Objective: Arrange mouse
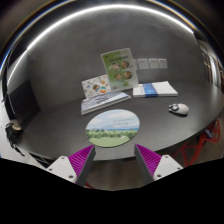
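On the dark table, the mouse lies well beyond the wide-open, empty fingers.

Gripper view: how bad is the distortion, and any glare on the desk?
Gripper view: strong fisheye bends the desk edge and wall; a bright curved streak of glare arcs overhead; the mouse looks small beyond the open claw; the round mat stays readable.
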Motion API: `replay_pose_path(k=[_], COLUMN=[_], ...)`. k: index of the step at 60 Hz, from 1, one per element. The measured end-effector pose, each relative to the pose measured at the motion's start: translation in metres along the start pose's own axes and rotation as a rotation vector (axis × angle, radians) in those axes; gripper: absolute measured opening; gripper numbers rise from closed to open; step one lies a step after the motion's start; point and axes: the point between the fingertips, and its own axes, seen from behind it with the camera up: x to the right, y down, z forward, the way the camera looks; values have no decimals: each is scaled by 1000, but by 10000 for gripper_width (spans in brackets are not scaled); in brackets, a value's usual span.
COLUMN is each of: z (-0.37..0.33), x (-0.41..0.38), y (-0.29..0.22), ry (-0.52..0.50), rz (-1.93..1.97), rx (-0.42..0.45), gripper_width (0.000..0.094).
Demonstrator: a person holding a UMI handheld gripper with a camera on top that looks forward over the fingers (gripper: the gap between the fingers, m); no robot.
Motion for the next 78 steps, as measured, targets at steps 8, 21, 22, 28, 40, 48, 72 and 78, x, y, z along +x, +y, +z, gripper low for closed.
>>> replay_pose_path(k=[8, 21, 22, 28, 40, 48, 72, 78], z=[-2, 8, 10, 27, 79, 110, 162, 159], x=[54, 185, 197, 261, 328, 338, 352, 356], y=[-8, -37, -40, -59, -86, -92, -126, -126], ry=[105, 239, 247, 266, 185, 102, 90, 112], rz=[-3, -81, -91, -140, -225, -228, -171, -157], rx=[3, 19, 20, 27, -44, -88, -82, -86], gripper_width=[812, 808, 809, 807, 804, 800, 513, 449])
